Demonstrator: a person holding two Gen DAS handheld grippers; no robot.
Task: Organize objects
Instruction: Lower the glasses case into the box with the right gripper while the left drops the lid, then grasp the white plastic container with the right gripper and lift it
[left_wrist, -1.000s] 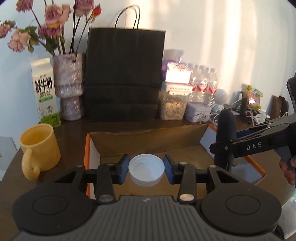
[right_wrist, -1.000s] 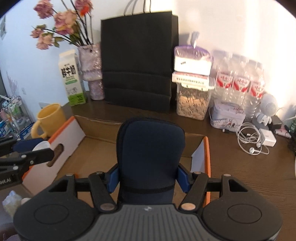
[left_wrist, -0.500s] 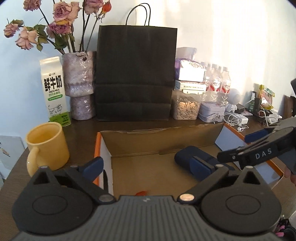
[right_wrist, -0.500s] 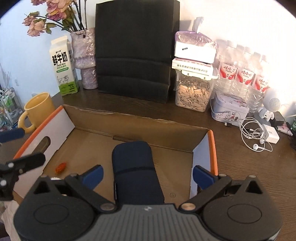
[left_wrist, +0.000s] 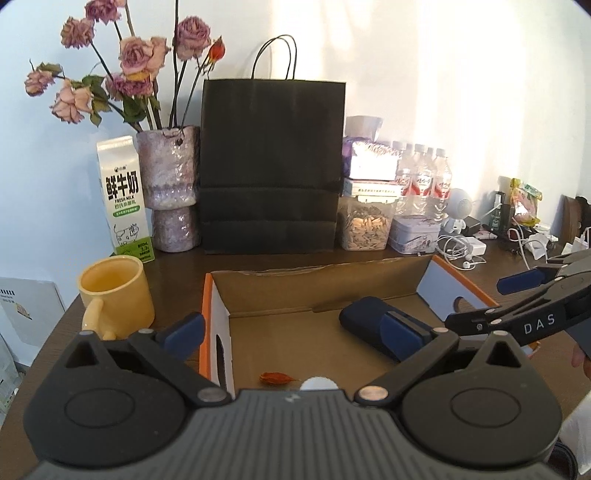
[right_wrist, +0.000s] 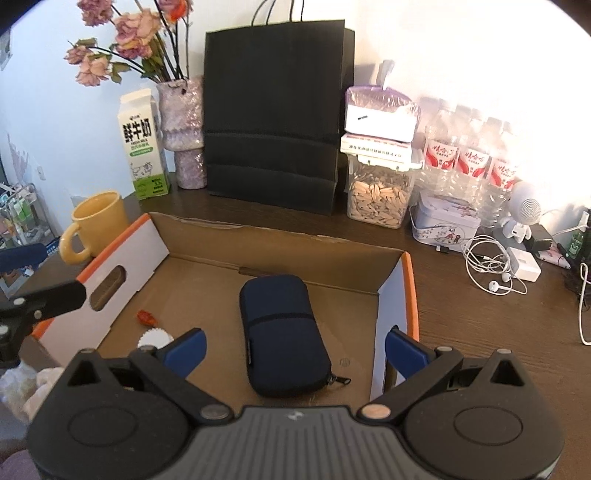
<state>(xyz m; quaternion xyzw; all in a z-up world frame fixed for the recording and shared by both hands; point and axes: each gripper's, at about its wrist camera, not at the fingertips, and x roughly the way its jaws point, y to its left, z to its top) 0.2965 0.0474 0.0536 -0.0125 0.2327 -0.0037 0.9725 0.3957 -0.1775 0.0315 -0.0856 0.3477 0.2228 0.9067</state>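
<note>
Both grippers are spread wide and hold nothing: the left gripper (left_wrist: 291, 332) and the right gripper (right_wrist: 295, 350). The blue pouch (right_wrist: 284, 332) lies flat in the box (right_wrist: 410, 291), near the white cap (right_wrist: 153, 338). The pouch looks soft and light. Pinch it across its narrow middle. The cap looks light and slippery.
</note>
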